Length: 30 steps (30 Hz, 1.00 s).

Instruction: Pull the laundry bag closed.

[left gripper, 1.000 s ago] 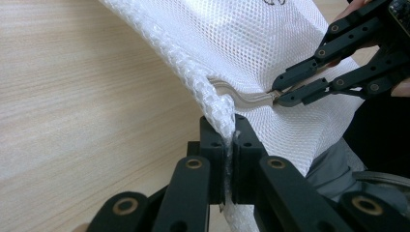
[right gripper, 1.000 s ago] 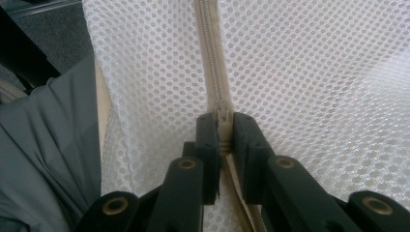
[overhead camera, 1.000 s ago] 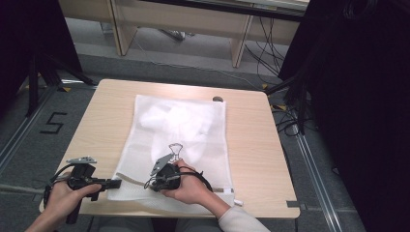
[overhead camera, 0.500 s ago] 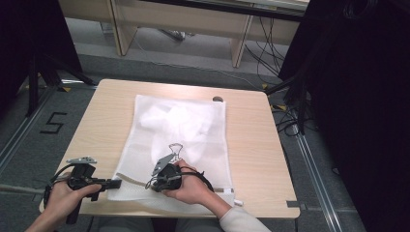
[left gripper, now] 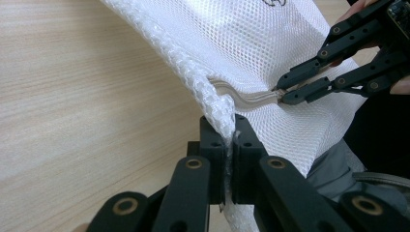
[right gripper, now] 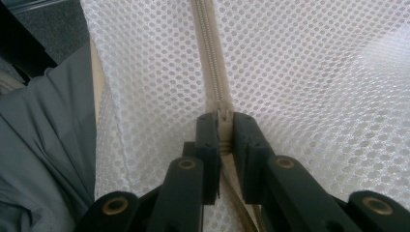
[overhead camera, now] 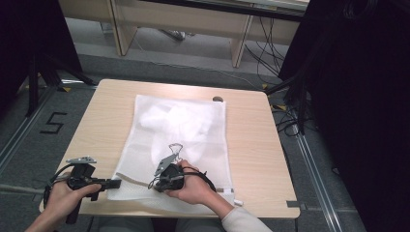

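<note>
A white mesh laundry bag (overhead camera: 179, 121) lies flat on the wooden table (overhead camera: 251, 145), with white cloth showing inside its far half. A beige zipper (right gripper: 212, 58) runs along the bag's near edge. My left gripper (overhead camera: 116, 183), at the table's near left corner, is shut on the bag's corner (left gripper: 220, 113) and lifts the mesh a little. My right gripper (overhead camera: 153, 182), held over the bag's near edge, is shut on the zipper pull (right gripper: 223, 121). In the left gripper view the right gripper (left gripper: 285, 94) pinches the zipper line farther off.
A small dark round spot (overhead camera: 218, 99) sits at the table's far edge. Bare wood runs along both sides of the bag. Grey floor with a "5" mark (overhead camera: 52, 123) lies left, cables (overhead camera: 285, 121) right, a desk frame behind. The person's grey trousers (right gripper: 43, 145) are below the near edge.
</note>
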{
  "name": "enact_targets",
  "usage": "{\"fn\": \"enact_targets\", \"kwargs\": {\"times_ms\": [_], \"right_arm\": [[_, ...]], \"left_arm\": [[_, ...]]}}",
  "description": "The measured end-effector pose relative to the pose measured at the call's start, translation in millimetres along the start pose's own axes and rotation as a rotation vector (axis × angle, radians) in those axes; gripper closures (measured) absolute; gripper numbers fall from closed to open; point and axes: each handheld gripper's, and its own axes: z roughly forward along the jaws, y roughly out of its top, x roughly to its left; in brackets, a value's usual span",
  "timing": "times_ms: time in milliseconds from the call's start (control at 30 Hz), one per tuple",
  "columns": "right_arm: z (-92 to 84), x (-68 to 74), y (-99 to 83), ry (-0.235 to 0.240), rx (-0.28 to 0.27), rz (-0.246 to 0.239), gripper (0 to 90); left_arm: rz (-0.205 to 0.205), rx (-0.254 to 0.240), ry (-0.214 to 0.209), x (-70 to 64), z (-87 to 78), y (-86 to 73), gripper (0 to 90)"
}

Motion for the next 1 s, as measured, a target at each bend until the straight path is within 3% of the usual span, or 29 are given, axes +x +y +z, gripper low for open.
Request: {"fn": "enact_targets", "kwargs": {"times_ms": [133, 400, 467, 500, 1000], "right_arm": [[0.4, -1.2, -1.3, 0.001, 0.005, -0.012, 82.4], [-2.3, -1.8, -5.5, 0.002, 0.008, 0.015, 82.4], [-2.3, -3.1, -5.6, 0.003, 0.005, -0.008, 82.4], [-3.6, -2.2, -6.0, -0.001, 0.009, 0.011, 82.4], [-7.2, -3.3, -10.6, 0.0, 0.017, 0.002, 82.4]], "left_arm": [[0.0, -0.002, -0.001, 0.2, -0.4, 0.0, 85.5], [0.003, 0.004, -0.005, 1.3, -0.9, 0.4, 85.5], [0.0, 0.002, -0.006, 1.2, -0.8, 0.3, 85.4], [0.0, 0.002, -0.007, 1.1, -0.8, 0.4, 85.4], [0.002, 0.005, -0.003, 1.7, -1.7, 0.2, 85.4]]}}
